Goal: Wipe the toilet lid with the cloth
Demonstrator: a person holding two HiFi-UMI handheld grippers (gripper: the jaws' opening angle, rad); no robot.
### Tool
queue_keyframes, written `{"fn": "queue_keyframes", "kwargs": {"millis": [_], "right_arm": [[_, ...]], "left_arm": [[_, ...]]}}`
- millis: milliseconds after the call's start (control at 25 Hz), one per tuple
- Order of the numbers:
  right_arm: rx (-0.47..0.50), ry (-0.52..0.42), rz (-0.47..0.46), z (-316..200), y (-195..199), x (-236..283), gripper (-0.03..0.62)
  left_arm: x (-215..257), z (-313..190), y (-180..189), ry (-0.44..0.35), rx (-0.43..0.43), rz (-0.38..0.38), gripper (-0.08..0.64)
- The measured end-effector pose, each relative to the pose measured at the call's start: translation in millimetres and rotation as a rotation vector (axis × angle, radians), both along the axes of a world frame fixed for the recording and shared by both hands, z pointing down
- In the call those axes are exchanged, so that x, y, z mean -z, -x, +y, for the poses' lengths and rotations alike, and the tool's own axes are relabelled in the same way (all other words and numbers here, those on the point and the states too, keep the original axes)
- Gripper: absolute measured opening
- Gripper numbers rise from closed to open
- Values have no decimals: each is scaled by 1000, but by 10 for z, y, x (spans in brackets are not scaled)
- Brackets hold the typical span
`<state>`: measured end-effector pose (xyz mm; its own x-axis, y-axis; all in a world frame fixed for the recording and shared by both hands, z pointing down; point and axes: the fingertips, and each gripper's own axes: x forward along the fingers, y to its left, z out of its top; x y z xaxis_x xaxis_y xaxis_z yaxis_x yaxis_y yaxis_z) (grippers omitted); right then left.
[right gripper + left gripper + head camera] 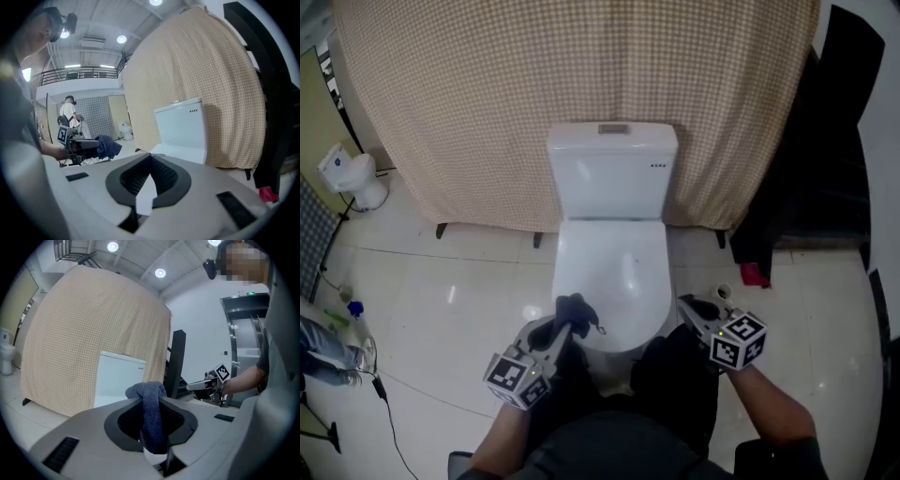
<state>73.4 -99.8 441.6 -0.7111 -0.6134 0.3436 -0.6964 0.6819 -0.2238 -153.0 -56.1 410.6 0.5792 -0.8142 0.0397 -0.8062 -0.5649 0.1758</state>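
Note:
The white toilet has its lid [614,267] down, below the tank [611,173]. My left gripper [565,328] hovers at the lid's front left edge, shut on a dark blue cloth [575,309] that bunches over the fingertips. In the left gripper view the cloth [152,420] hangs between the jaws of the left gripper [150,401], with the tank [119,380] beyond. My right gripper [694,309] is just off the lid's front right edge, shut with nothing in it. In the right gripper view, the right gripper [151,157] has its tips together and points at the tank [183,131].
A beige checkered curtain [487,103] hangs behind the toilet. A small white fixture [354,178] stands far left. A black frame [825,178] and a red item [755,275] are at the right. A blue-capped bottle [354,309] and a cable lie on the floor at left.

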Motion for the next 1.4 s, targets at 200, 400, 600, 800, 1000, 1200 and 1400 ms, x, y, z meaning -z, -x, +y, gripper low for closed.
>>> {"fn": "queue_keyframes", "kwargs": {"millis": [200,400,600,800,1000,1200,1400], "right_arm": [[-17,-18,-28,-9,35,250,5],[-63,18,-92,-8,3,404,5],[-45,-33,-93,30,77,631,5],[-35,-76,-99,43,151,788,5],[-45,-90,-73,49,149,823,4],[-54,-102,-64,12,129,793,5],[-55,-106,-47,-27,156,824,4]], "left_arm": [[255,-93,101,-30,90,44,63],[451,-132,179,-79,133,32,63],[756,-146,120,-154,160,20,63],[843,-148,123,-152,146,84,63],[840,-171,198,-141,180,70,63],[822,-221,252,-138,223,67,63],[862,-273,223,-144,224,43,63]]}}
